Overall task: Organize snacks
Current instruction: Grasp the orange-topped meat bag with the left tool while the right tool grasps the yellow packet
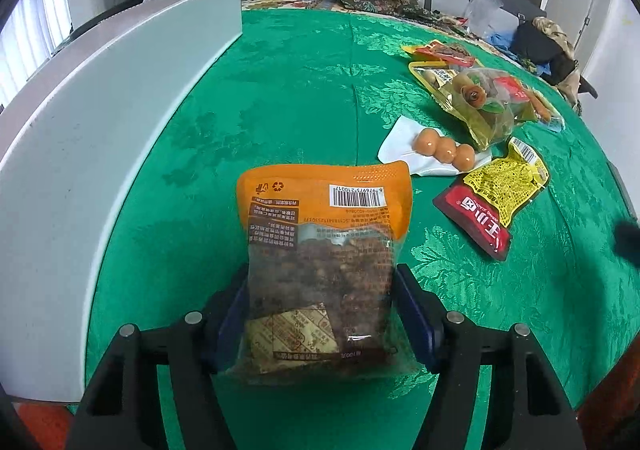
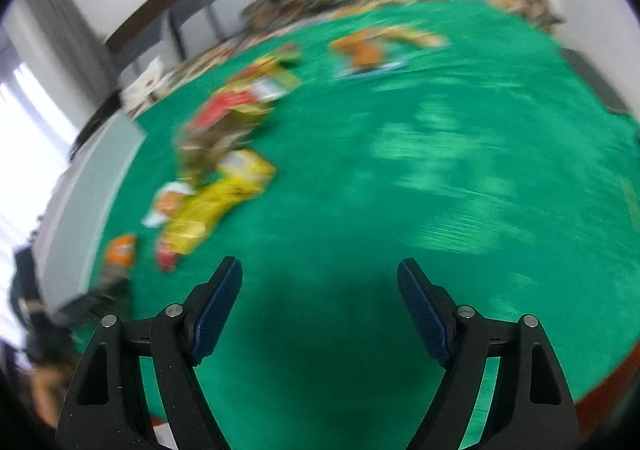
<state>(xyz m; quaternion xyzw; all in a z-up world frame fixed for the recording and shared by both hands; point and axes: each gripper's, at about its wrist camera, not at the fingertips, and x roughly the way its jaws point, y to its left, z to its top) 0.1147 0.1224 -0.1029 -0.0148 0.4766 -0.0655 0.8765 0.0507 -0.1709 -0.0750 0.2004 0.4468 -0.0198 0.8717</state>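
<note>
In the left wrist view we see our left tool [image 1: 320, 310] clamped on a snack bag [image 1: 324, 250], its blue pads [image 1: 412, 314] pressing the bag's lower sides. The bag has an orange upper part with a white barcode label and small print that reads upside down to us, and a clear lower part showing brown, crumbly contents and a pale printed sachet near the bottom. It stands at the centre of the frame, over the green patterned desk [image 1: 300, 89]. At nine o'clock a long pale grey box wall [image 1: 100, 137] runs along the desk edge. At two o'clock lies a loose group of other snacks: a white pack with three round orange balls [image 1: 440, 149], a red and yellow pouch [image 1: 496, 205] just beside it, a clear bag of mixed pieces [image 1: 488, 101], and a yellow-edged pack [image 1: 432, 73] beyond that. Cushions and clutter sit at twelve o'clock, past the desk.

In the right wrist view, heavily blurred, our right tool [image 2: 320, 310] stands wide with nothing between its pads, above bare green cloth. The snack pile [image 2: 224, 153] smears from ten toward eleven o'clock; another orange packet [image 2: 368, 49] lies at twelve. At nine o'clock we make out the orange-topped bag [image 2: 120, 250] near the grey box.
</note>
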